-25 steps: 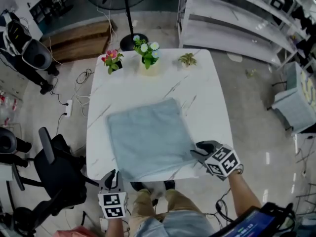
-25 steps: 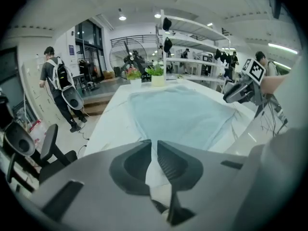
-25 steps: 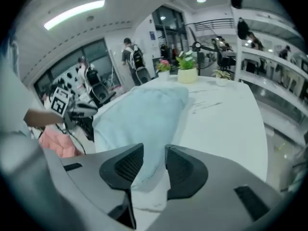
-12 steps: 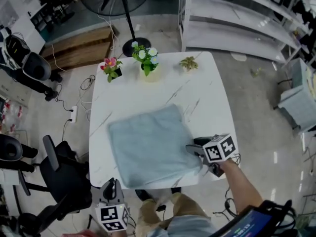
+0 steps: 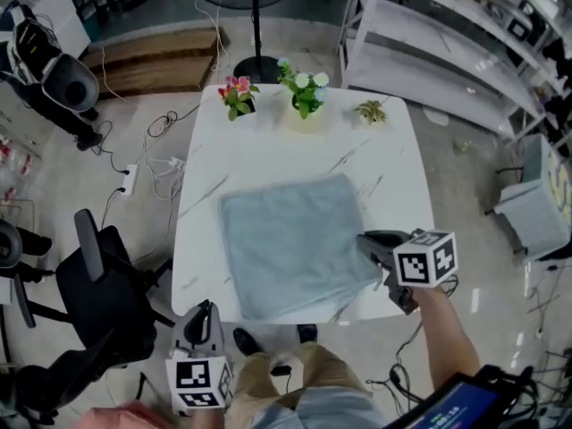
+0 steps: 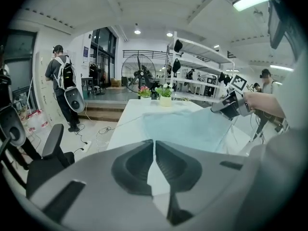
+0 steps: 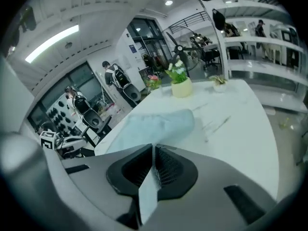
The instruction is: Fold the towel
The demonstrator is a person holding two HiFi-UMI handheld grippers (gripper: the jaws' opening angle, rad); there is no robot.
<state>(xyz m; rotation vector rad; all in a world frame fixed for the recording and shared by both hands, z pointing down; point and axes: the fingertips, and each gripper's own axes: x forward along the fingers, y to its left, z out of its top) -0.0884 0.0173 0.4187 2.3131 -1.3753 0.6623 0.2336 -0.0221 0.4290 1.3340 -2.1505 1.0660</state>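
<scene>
A light blue towel lies spread on the white marble table. My right gripper is at the towel's near right corner. Its jaws are closing with that corner between them, and it holds the corner a little above the table. In the right gripper view a strip of towel hangs from between the pads of the right gripper. My left gripper hovers at the table's front left edge, apart from the towel's near left corner. In the left gripper view the left gripper has its jaws together, with the towel ahead of them.
Three small plants stand along the far edge: pink flowers, white flowers in a pot and a green sprig. A black office chair is left of the table, metal shelving at the far right. A person with a backpack stands beyond.
My right gripper has moved in from the table's right front edge, closed on the towel's near right corner and raised it. My left gripper has risen slightly.
</scene>
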